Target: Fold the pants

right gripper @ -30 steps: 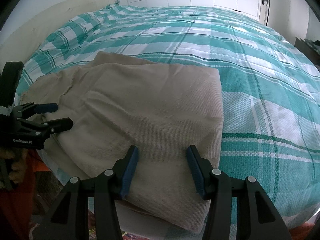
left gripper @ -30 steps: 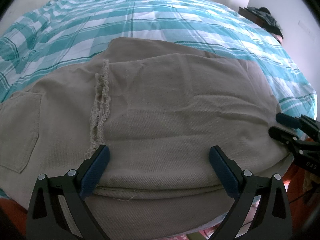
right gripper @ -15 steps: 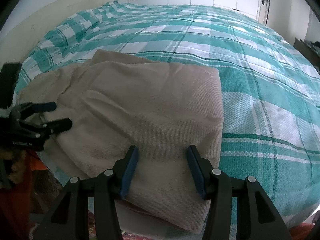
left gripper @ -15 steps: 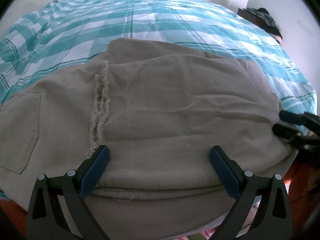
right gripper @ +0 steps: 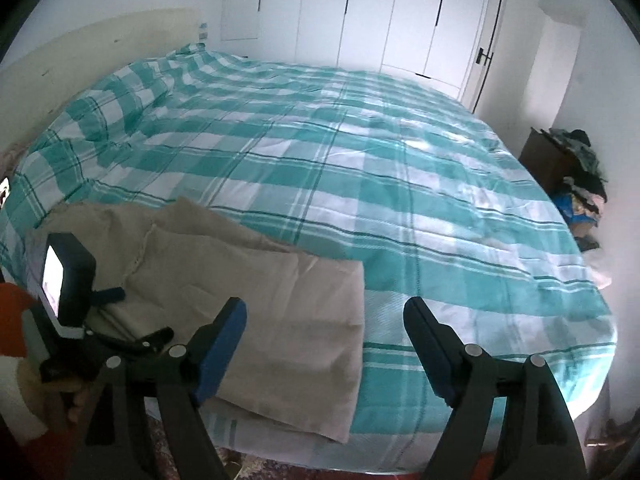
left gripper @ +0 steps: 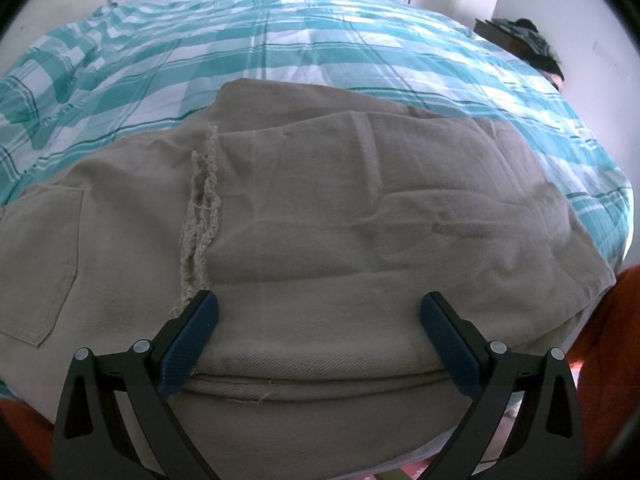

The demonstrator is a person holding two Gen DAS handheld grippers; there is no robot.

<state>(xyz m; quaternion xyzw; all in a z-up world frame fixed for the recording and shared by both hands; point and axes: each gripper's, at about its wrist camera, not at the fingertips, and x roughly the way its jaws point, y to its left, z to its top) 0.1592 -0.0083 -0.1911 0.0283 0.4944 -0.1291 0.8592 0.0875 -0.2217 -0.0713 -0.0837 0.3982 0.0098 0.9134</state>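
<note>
Right hand-held gripper raised and opened

The right hand-held gripper point(right gripper: 324, 320) is lifted away from the folded pants point(right gripper: 260, 312), and its jaws have just been opening: a wide gap is now seen between the blue pads point(right gripper: 218, 344), with nothing pressed between them. Far more of the bed point(right gripper: 400, 184) and the wardrobe doors point(right gripper: 360, 12) are taken in by its camera than a second ago. In the left wrist view, the right hand-held gripper is no longer seen at the right edge of the pants.
</note>
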